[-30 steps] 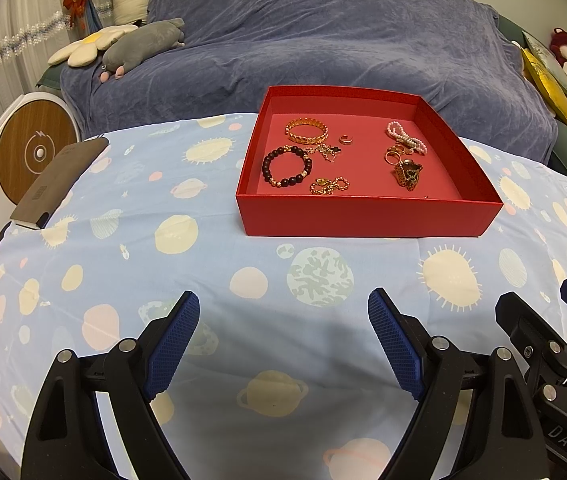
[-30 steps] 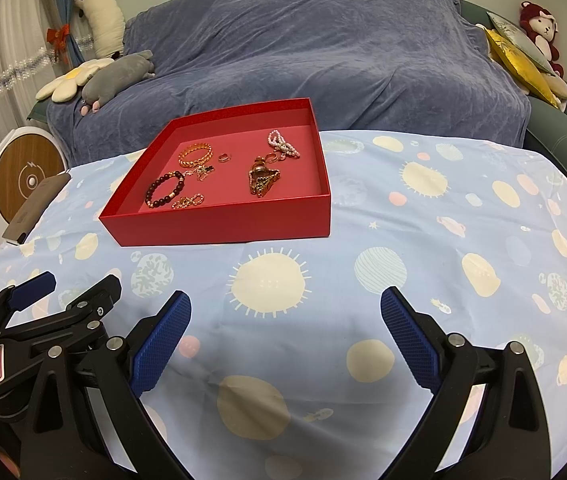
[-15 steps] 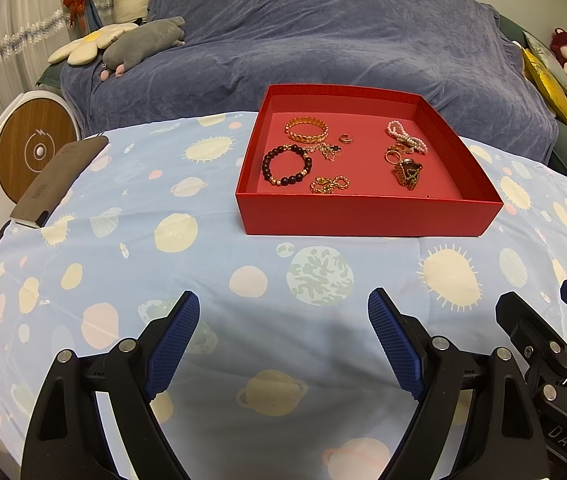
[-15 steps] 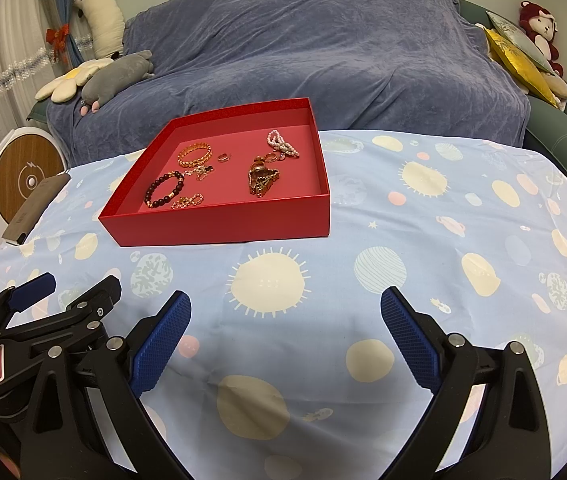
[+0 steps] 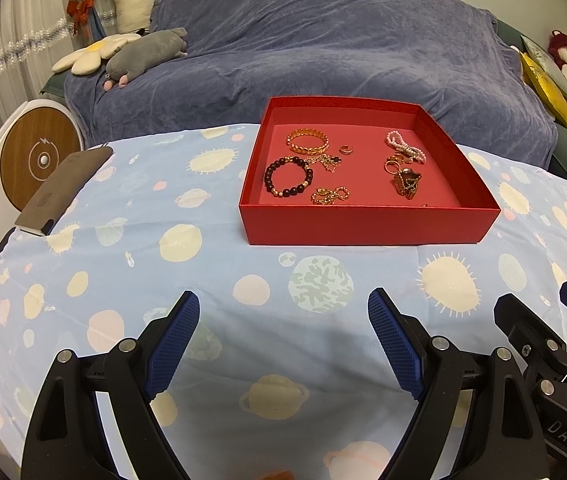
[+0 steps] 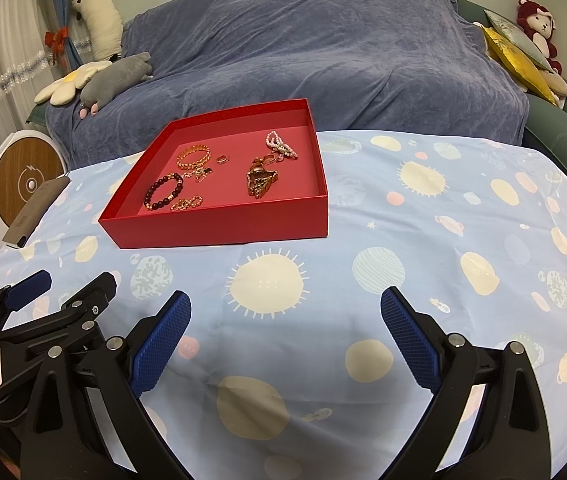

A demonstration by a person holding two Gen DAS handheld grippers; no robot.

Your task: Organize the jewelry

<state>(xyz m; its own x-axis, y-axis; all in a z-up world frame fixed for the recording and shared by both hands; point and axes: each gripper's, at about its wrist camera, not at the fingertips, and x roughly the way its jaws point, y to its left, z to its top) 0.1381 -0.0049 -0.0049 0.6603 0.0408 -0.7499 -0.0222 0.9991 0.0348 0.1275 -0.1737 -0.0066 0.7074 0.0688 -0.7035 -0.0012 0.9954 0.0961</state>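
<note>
Both grippers hover over the table [image 5: 131, 248], side by side, pointing down-fwd at the red tray [image 5: 367, 226].

Left gripper [image 5: 283, 340]: fingers wide apart, nothing btwn them, only cloth below. Right gripper [image 6: 285, 334]: same, fingers wide, empty. Each one shows at the edge of the other's view.

Table has a light blue cloth w/ sun/planet print. Tray sits on it ahead of both grippers, well apart from the fingertips; more to the left in right wrist view.

All jewelry is inside the tray:
- gold chain bracelet [image 5: 307, 141], far left
- dark bead bracelet [image 5: 288, 178], near left, just in front of the gold one
- small gold chain [image 5: 329, 195], near edge, just right of the bead bracelet
- small ring [image 5: 346, 149], mid-back
- tangled bit w/ dark charm [image 5: 327, 161] btwn gold bracelet and bead bracelet, can't tell what it is
- pink pearl strand [image 5: 403, 146], far right
- gold rings + dark-gold filigree piece [image 5: 406, 182] clumped in front of the pearls, touching/overlapping

Bkgd: sofa under blue-grey throw [image 5: 323, 48], plush toys at both ends. Round white/wood device [image 5: 39, 158] left of table, grey flat item [image 5: 63, 188] on the table's left edge.
</note>
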